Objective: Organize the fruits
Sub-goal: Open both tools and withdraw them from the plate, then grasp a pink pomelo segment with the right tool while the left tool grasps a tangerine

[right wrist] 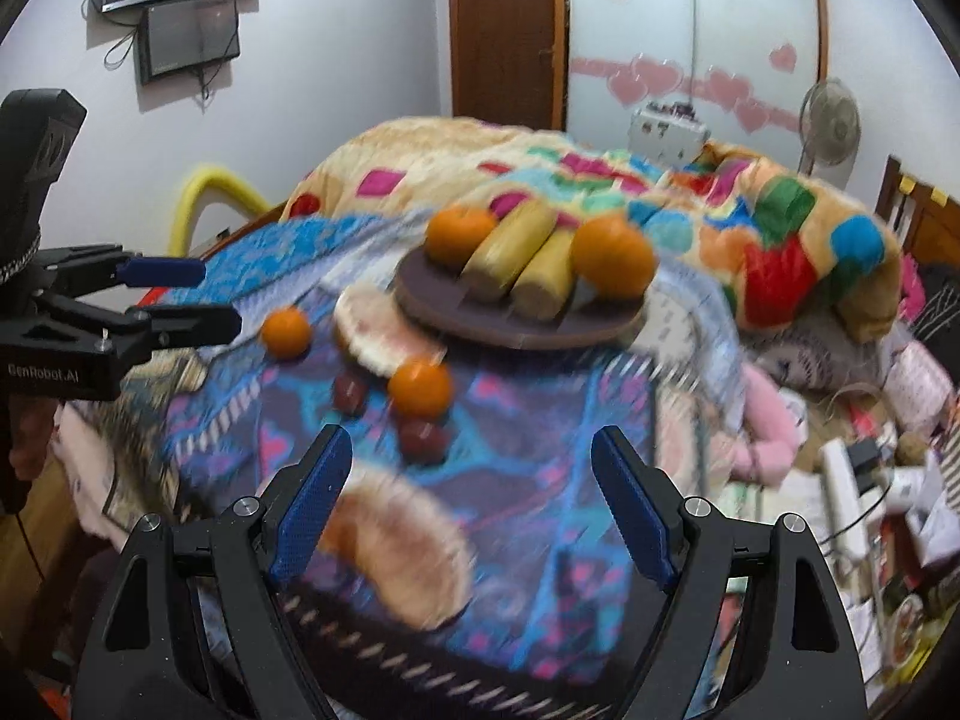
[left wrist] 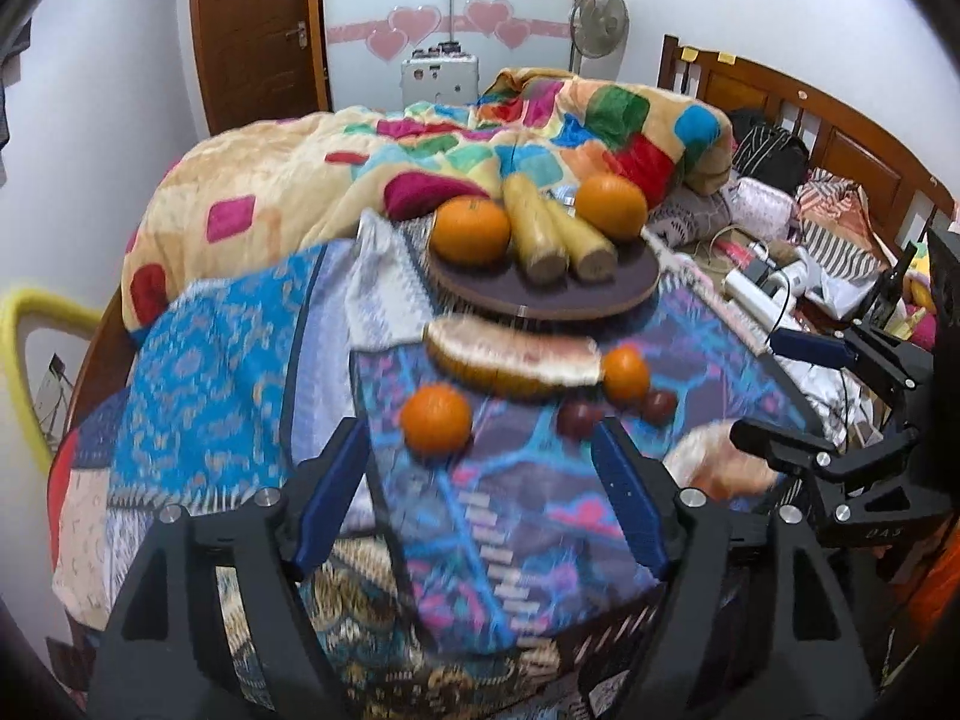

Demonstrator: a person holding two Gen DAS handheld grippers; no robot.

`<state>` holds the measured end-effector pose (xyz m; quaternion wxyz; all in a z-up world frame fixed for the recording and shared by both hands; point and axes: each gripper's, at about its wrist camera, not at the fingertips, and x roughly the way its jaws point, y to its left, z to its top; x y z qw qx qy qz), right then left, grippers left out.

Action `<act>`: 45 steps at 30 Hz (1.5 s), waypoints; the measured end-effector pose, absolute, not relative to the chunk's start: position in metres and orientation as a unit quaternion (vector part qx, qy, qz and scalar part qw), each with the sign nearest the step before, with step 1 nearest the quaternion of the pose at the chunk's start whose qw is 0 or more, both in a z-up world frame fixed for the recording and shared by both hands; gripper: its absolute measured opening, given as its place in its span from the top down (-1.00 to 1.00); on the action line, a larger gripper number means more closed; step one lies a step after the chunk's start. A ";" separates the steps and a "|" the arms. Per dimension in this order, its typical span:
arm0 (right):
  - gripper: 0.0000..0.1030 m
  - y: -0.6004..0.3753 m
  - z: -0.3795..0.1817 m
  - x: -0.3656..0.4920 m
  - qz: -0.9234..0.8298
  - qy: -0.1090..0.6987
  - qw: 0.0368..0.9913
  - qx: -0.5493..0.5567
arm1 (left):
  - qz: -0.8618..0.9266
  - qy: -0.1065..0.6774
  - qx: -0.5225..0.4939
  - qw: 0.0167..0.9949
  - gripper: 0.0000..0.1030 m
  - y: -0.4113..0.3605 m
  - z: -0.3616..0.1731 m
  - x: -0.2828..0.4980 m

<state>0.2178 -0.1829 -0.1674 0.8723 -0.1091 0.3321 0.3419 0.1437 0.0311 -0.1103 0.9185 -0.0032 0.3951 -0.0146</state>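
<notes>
A dark round plate [left wrist: 480, 294] [right wrist: 432, 306] on the patterned cloth holds two oranges [left wrist: 471, 230] [right wrist: 612, 261] and two yellow peeled pieces [left wrist: 534, 234] [right wrist: 510, 252]. In front of it lie a pale melon slice [left wrist: 510, 360] [right wrist: 384, 336], two small oranges [left wrist: 436, 417] [right wrist: 419, 387] and two dark plums [left wrist: 579, 418] [right wrist: 423, 438]. My left gripper [left wrist: 480, 492] [right wrist: 180, 295] is open and empty, just short of the left orange. My right gripper [right wrist: 471, 504] [left wrist: 780, 393] is open over a second pale slice [right wrist: 402, 552] [left wrist: 720, 462], and its pads do not press on the slice.
A bright patchwork blanket [left wrist: 360, 180] is heaped behind the plate. Cables, a white power strip [left wrist: 756, 294] and clothes clutter the bed's right side by the wooden headboard [left wrist: 840, 120]. A standing fan [left wrist: 600, 18] and a door [left wrist: 252, 30] are at the back.
</notes>
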 end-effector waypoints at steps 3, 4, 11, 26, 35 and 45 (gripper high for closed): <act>-0.56 -0.180 -0.181 0.212 0.353 0.350 0.860 -0.115 | -0.013 0.408 -0.005 0.913 -0.49 0.035 -0.125 0.136; -0.56 -0.179 -0.183 0.211 0.357 0.353 0.857 -0.117 | -0.014 0.411 -0.005 0.911 -0.49 0.035 -0.129 0.134; -0.38 -0.177 -0.191 0.203 0.383 0.356 0.843 -0.128 | -0.015 0.420 0.001 0.907 -0.49 0.036 -0.142 0.126; 0.22 -0.229 -0.190 0.229 0.271 0.357 0.890 -0.086 | -0.009 0.425 -0.013 0.905 -0.49 0.050 -0.150 0.143; -0.06 -0.215 -0.192 0.241 0.296 0.355 0.880 -0.113 | -0.019 0.431 -0.001 0.902 -0.49 0.050 -0.155 0.157; 0.19 -0.204 -0.193 0.252 0.303 0.335 0.882 -0.135 | -0.022 0.435 0.002 0.900 -0.22 0.055 -0.158 0.183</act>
